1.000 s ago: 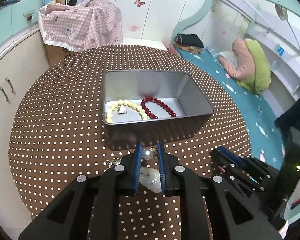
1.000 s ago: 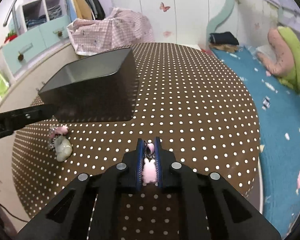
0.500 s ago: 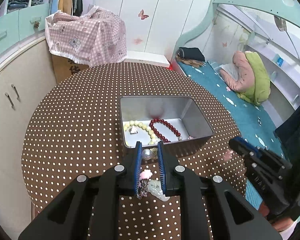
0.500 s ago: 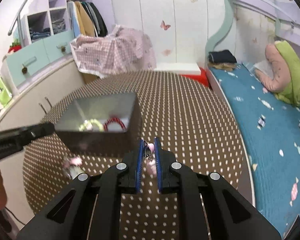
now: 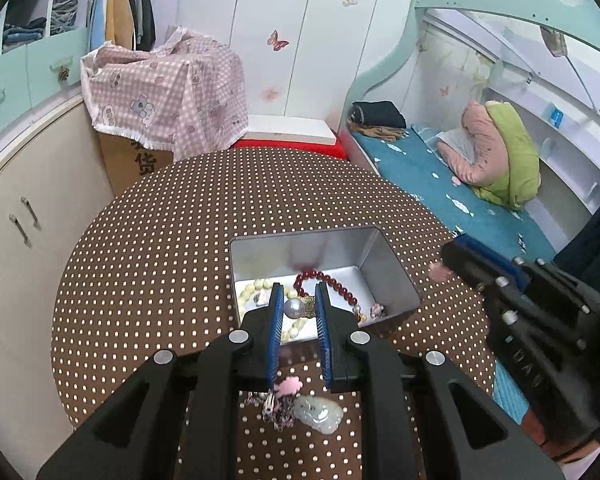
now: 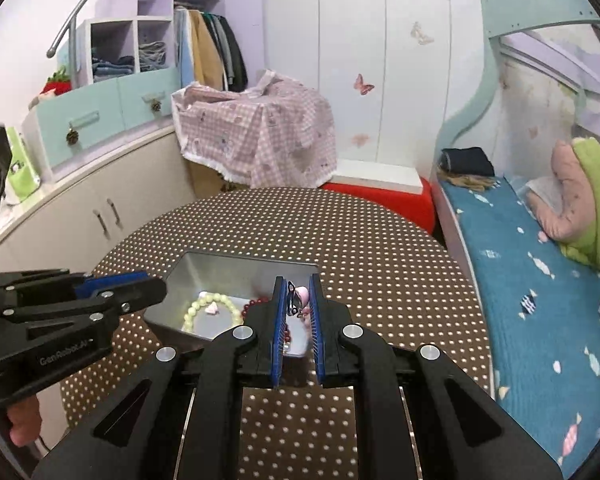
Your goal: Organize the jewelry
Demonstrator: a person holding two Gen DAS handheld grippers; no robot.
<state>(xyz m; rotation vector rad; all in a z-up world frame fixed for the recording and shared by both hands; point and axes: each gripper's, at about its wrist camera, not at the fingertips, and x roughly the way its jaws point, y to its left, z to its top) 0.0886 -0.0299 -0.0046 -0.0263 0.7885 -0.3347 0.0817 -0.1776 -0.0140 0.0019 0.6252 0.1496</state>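
Above the metal tin near the table's right edge, both narrowly parted grippers pinched jewelry for dropping inside: left gripper a pearl piece, right gripper a pink charm.

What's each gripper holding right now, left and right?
Left gripper: shut on a pearl brooch, above the metal tin.
Right gripper: shut on a pink charm, over the same tin.
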